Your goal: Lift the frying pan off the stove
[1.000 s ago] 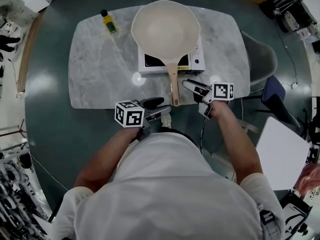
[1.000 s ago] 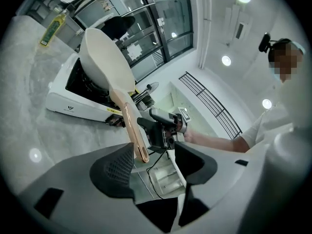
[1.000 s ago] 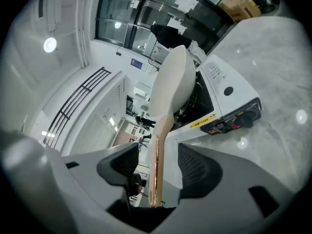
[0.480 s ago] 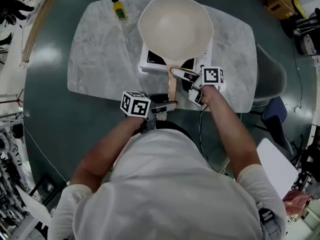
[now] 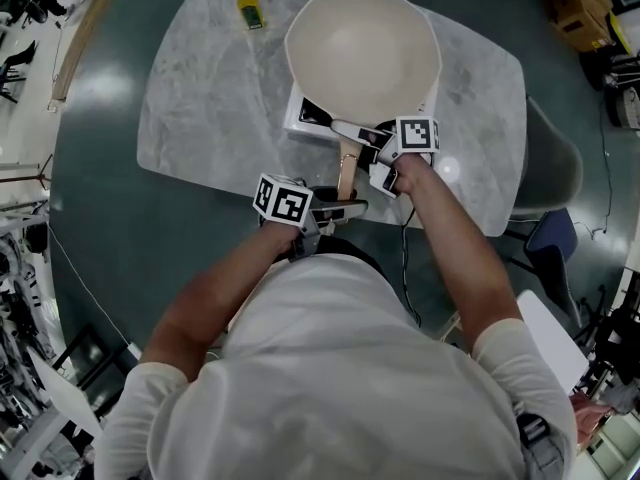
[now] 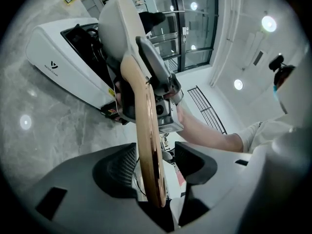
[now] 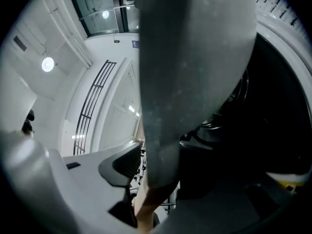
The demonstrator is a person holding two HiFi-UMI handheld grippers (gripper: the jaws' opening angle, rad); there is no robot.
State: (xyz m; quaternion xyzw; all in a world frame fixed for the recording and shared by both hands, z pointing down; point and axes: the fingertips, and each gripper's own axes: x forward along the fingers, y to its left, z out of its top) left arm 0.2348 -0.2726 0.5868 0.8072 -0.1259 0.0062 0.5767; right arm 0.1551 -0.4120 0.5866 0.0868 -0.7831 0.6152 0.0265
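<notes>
The frying pan (image 5: 362,53) is seen sitting squarely on the stove (image 5: 305,116), which stands on the marble tabletop (image 5: 200,118). Its handle (image 5: 346,163) points back towards the person. A small yellow bottle (image 5: 248,4) is left well apart at the far edge.

A second ago both tongs were held short of the handle, near the tabletop's near edge. They have since been brought forward onto it. The left tongs (image 5: 348,206) are now placed at the free end of the handle. In the left gripper view the wooden handle is seen running between the pads, close to one and clear of the other, so these jaws are apart and nothing is clamped. The right tongs (image 5: 348,130) have been carried up to the grey neck (image 7: 190,82), where the handle meets the pan. Their jaws have just been closing, with the neck between them. A thin sliver of background is still visible beside one pad, so a firm clamp is not yet shown.

The reach is judged to be finished and the grasp to be under way. The pan has not been lifted. Both pairs of tongs must be closed firmly before any lift. With a wide bowl so far ahead of the grip, tipping or rolling is to be expected if either hold is loose.
</notes>
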